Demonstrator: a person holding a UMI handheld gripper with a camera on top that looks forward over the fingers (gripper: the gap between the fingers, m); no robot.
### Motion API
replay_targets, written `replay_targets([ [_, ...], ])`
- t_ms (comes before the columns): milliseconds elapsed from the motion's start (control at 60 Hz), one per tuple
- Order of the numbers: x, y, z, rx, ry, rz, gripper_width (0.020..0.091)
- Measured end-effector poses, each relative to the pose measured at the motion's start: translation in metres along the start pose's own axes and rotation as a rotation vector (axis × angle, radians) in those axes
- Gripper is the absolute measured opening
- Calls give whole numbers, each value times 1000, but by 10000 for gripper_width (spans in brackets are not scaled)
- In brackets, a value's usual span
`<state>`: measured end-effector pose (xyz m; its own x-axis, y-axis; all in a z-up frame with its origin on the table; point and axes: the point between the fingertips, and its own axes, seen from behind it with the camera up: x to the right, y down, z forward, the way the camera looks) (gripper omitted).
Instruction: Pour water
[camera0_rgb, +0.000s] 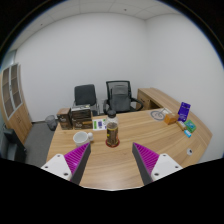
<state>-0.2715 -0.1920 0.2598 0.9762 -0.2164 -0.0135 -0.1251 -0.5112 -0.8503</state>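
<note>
Looking forward along its two fingers, the hand-held gripper (112, 160) hangs above the near part of a wooden bench (115, 168), its purple pads (77, 157) spread wide apart with nothing held between them; only bare wood shows in the gap.

Starting at the left, a wooden cabinet (12, 95) stands against the wall, with a small dark bin (51, 121) on the floor just to its right. Next comes a dark boxy item (66, 117) at the back left part of the bench, with a smaller dark box (82, 120) beside it. In front of these sits a small pale container (83, 137), just beyond the left finger. A bit further right stands a light cup or bottle (99, 123), too small to tell which, and then a dark brown jar-like vessel (112, 133) with a pale top, upright, beyond the fingers and roughly midway between them.

Behind the bench are two black office chairs (119, 96), side by side before a white wall. Towards the right the bench bends into a side wing, where a shallow bowl-like item (158, 115), a small orange thing (170, 118), a purple upright panel (183, 110) and a teal box (188, 128) lie near one another.
</note>
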Motion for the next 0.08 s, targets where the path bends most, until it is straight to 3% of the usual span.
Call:
replay_targets([
  [83,-2,-5,-1,4,-15,10,855],
])
